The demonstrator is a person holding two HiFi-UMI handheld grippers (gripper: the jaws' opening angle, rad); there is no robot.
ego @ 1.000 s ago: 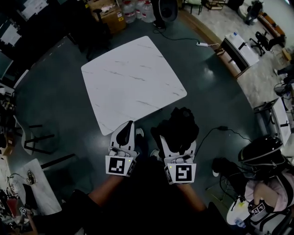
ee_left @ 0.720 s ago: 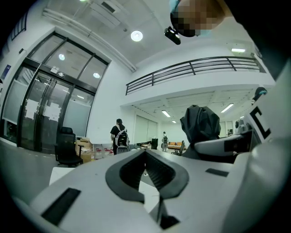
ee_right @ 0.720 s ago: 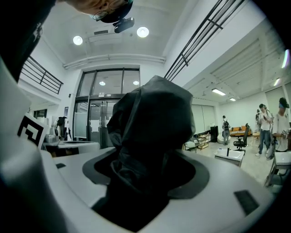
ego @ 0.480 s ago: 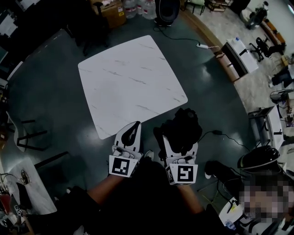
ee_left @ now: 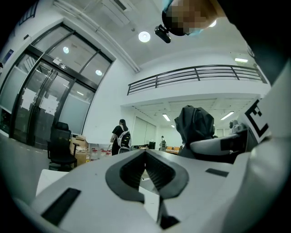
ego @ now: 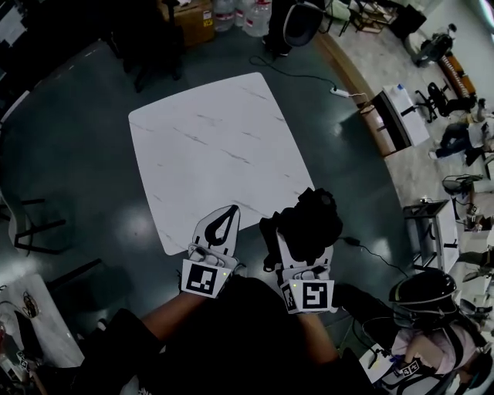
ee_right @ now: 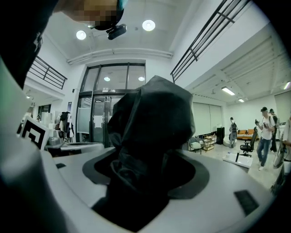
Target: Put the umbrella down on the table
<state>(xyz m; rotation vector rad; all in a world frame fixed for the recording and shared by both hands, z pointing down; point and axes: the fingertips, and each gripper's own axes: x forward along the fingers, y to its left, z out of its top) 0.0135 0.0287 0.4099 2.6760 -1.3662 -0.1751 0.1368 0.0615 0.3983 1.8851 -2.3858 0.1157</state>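
Observation:
A folded black umbrella is held upright in my right gripper, whose jaws are shut on its bunched fabric. The right gripper view is filled by the umbrella, which sits between the two jaws of the right gripper. It hangs just off the near right edge of the white marble table. My left gripper is shut and holds nothing; its tips reach over the table's near edge. From the left gripper view, the closed left gripper has the umbrella to its right.
The table stands on a dark green floor. An office chair, cardboard boxes and water bottles stand beyond it. A cable runs on the floor at right. A dark chair frame stands at left. People walk in the background.
Both grippers have come forward to the table's near edge, the left one now over it. The umbrella stays in the right gripper.

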